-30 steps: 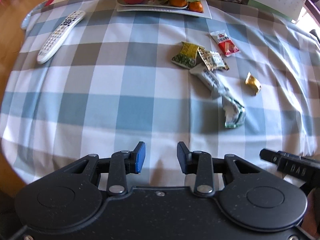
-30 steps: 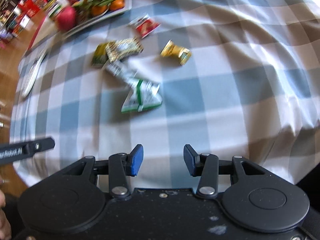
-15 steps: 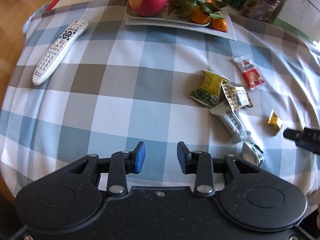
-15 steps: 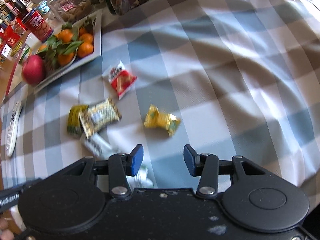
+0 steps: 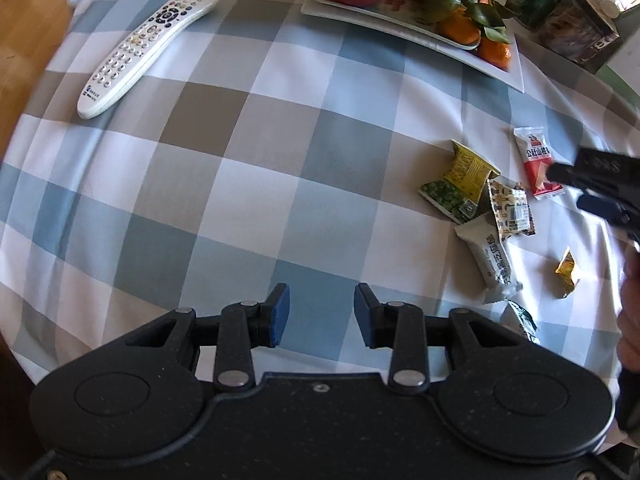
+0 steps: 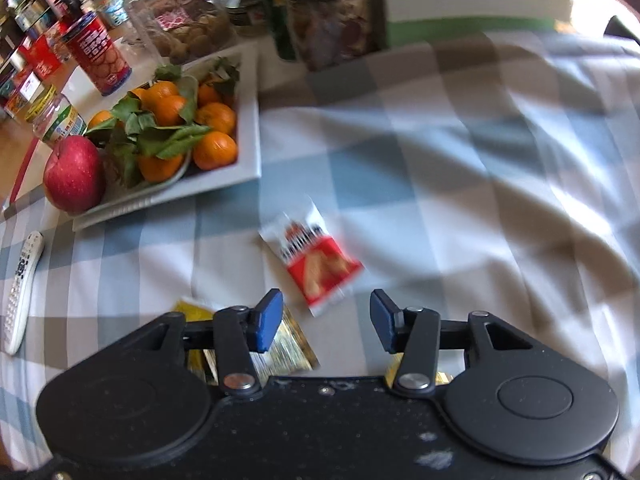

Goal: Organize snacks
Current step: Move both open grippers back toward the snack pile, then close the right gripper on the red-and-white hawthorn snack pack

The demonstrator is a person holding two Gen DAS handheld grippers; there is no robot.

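Observation:
Several small snack packets lie on the checked cloth at the right of the left wrist view: a red-and-white packet (image 5: pixel 536 162), a yellow-green one (image 5: pixel 460 182), a patterned one (image 5: pixel 510 208), a white bar (image 5: pixel 492 262), a gold sweet (image 5: pixel 566 272) and a dark-green one (image 5: pixel 520 320). My left gripper (image 5: pixel 320 312) hangs open over bare cloth, left of the pile. My right gripper (image 6: pixel 326 318) hovers just short of the red-and-white packet (image 6: pixel 316 260); its jaws are opening with nothing between them. It shows as a dark shape (image 5: pixel 600 184) beside that packet.
A white tray (image 6: pixel 250 152) with mandarins and a red apple (image 6: pixel 74 174) stands at the back. A white remote (image 5: pixel 148 48) lies at the left. Jars, tins and boxes crowd behind the tray (image 6: pixel 192 20). A hand (image 5: pixel 630 320) shows at the right edge.
My right gripper has swept forward over the pile to the red-and-white packet, and its jaws have widened. My left gripper has shifted forward and slightly down, so the fruit tray and remote look nearer.

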